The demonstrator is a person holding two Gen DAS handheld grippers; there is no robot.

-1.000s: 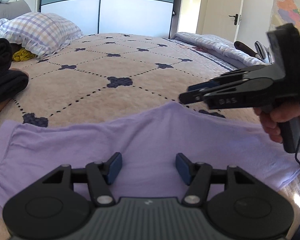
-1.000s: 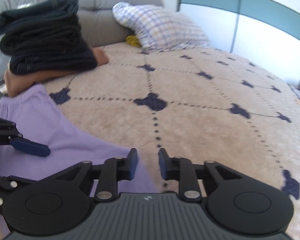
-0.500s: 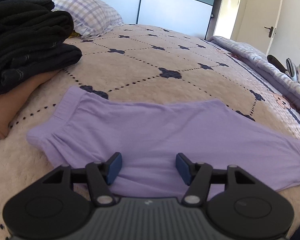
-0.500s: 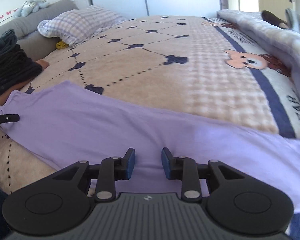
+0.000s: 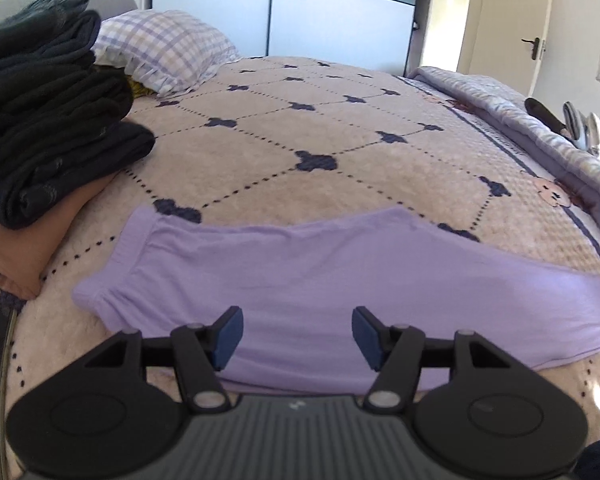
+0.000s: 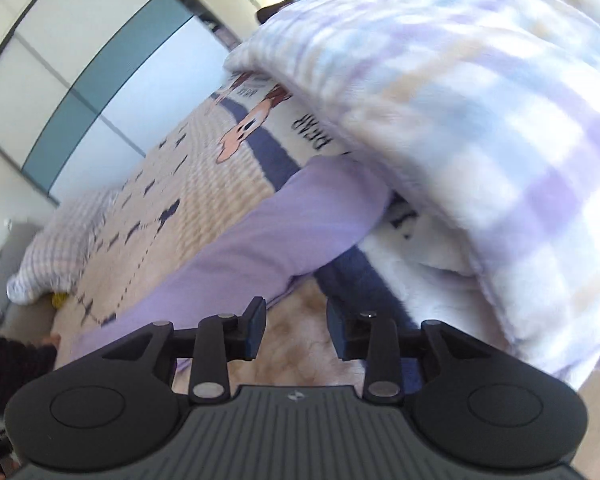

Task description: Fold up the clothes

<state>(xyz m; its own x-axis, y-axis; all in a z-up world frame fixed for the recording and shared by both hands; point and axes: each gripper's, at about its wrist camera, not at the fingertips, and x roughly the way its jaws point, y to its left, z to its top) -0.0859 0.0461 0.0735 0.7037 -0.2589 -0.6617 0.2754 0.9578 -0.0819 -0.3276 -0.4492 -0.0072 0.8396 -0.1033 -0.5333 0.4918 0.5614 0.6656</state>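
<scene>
Left wrist view: left gripper (image 5: 297,334) at bottom centre, jaws wide apart, nothing between the blue pads (image 5: 228,334). It hovers over the near edge of the purple garment (image 5: 340,280); contact cannot be told. The garment lies flat across the lower middle of the frame on the bed (image 5: 340,152), waistband end at left, the rest running off toward the right edge. Beige quilted bedspread with dark clover marks fills the centre. Stack of dark folded clothes (image 5: 48,128) at left, sitting on an orange-brown folded piece (image 5: 28,252). Checked pillow (image 5: 168,50) upper left. Blue and white wardrobe (image 5: 280,4) top centre, door (image 5: 536,32) upper right. Folded checked quilt (image 5: 540,128) along the right side of the bed.

Right wrist view: frame rolled and blurred. Right gripper (image 6: 296,330) at bottom centre, jaws partly apart and opening, only bedspread seen in the gap. The purple garment (image 6: 268,240) runs diagonally from lower left to centre; its edge passes just behind the left pad (image 6: 254,330), whether touching cannot be told. Its far end meets the checked quilt (image 6: 480,120), which fills the right half. Checked pillow (image 6: 56,248) at left, wardrobe (image 6: 100,68) upper left.
</scene>
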